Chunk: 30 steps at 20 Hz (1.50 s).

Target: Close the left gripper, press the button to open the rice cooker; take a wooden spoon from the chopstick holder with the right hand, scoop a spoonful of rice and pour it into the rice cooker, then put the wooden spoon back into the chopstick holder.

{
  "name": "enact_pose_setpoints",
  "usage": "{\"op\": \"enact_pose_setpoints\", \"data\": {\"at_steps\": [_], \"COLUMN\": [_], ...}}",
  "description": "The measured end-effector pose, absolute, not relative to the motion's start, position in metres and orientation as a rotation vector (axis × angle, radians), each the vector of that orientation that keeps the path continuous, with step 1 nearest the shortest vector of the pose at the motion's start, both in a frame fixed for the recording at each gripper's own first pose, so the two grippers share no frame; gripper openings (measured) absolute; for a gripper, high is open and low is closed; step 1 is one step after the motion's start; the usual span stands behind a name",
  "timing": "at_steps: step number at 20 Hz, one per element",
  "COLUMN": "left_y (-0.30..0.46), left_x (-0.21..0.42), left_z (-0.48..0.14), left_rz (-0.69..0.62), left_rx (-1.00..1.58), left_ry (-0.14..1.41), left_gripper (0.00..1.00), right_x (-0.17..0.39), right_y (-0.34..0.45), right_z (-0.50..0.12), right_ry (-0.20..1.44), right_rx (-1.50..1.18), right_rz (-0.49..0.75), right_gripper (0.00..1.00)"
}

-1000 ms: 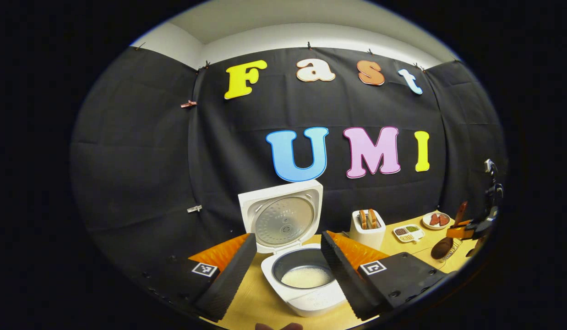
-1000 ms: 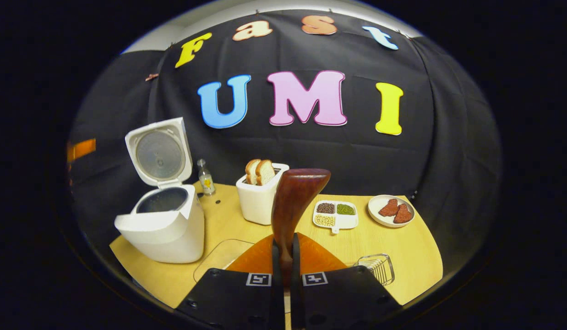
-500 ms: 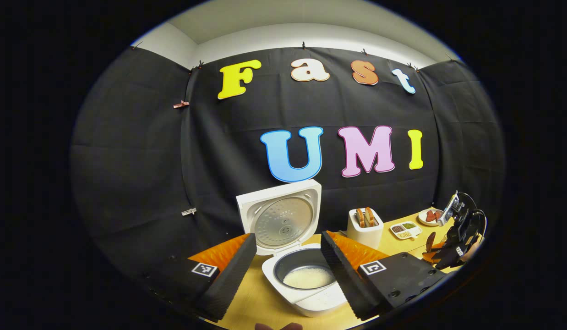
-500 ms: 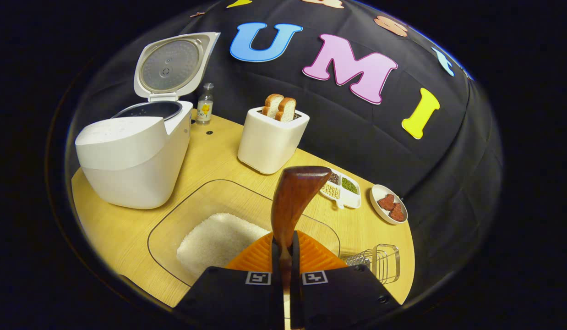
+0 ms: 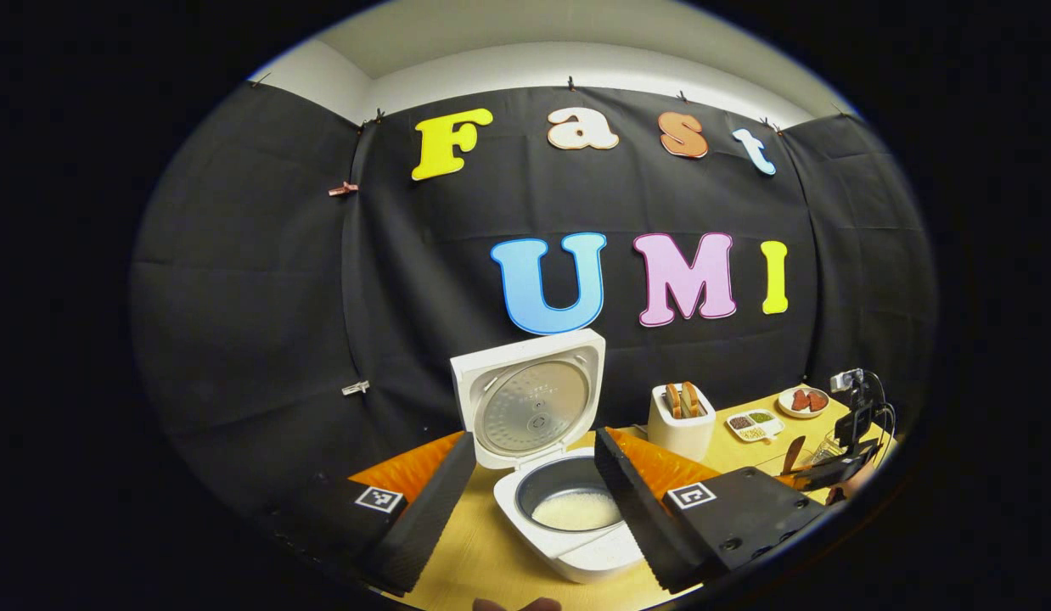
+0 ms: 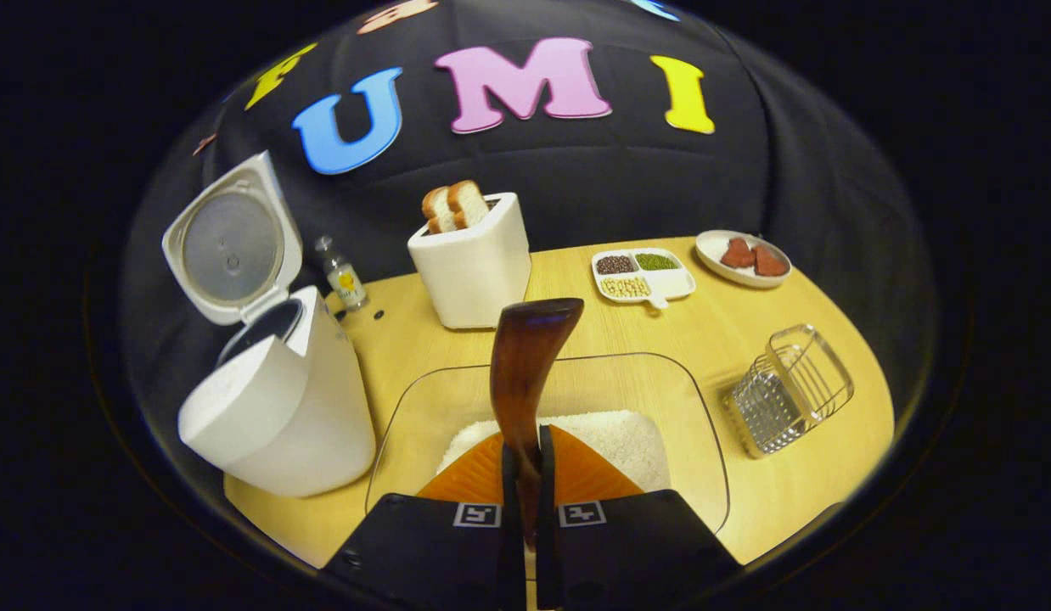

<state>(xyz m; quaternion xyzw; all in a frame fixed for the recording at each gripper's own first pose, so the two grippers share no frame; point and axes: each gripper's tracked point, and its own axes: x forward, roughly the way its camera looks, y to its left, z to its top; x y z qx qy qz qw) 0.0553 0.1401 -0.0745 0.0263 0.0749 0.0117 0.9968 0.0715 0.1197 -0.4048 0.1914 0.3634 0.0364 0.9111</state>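
Here we see the right tool clamped on the wooden spoon, both fingers pressing its handle, the bowl end rising upright in front of the camera. Just beneath and beyond it sits a clear tray holding white rice. The wire chopstick holder lies tilted on its side on the worktop, to the right of the tray. To the left stands the white rice cooker, its lid raised (we see rice already in its pot in the left gripper view). Behind the tray are a toaster with two slices, a small bottle, a divided dish of beans and a plate with reddish pieces.

The left tool hangs with fingers spread wide, framing the rice cooker. Black cloth walls the booth on all sides, with a pale wall above it.
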Motion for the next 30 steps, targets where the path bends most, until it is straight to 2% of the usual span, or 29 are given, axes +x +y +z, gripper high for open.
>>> {"op": "enact_pose_setpoints", "data": {"at_steps": [7,21,30], "left_y": [0.142,0.138,0.143], "left_x": [0.045,0.024,0.019], "left_z": [-0.07,-0.059,-0.063], "left_rz": [0.035,0.04,0.028], "left_rx": [0.052,0.028,0.008], "left_ry": [0.146,0.127,0.129], "left_gripper": [0.97,0.97,0.97], "right_x": [0.064,0.062,0.077], "right_y": [0.088,0.041,0.069], "right_z": [-0.402,-0.343,-0.265], "right_ry": [0.713,0.596,0.511], "right_rx": [0.816,1.146,1.291], "right_rz": [0.001,-0.021,0.061], "right_gripper": [0.1,0.1,0.1]}}
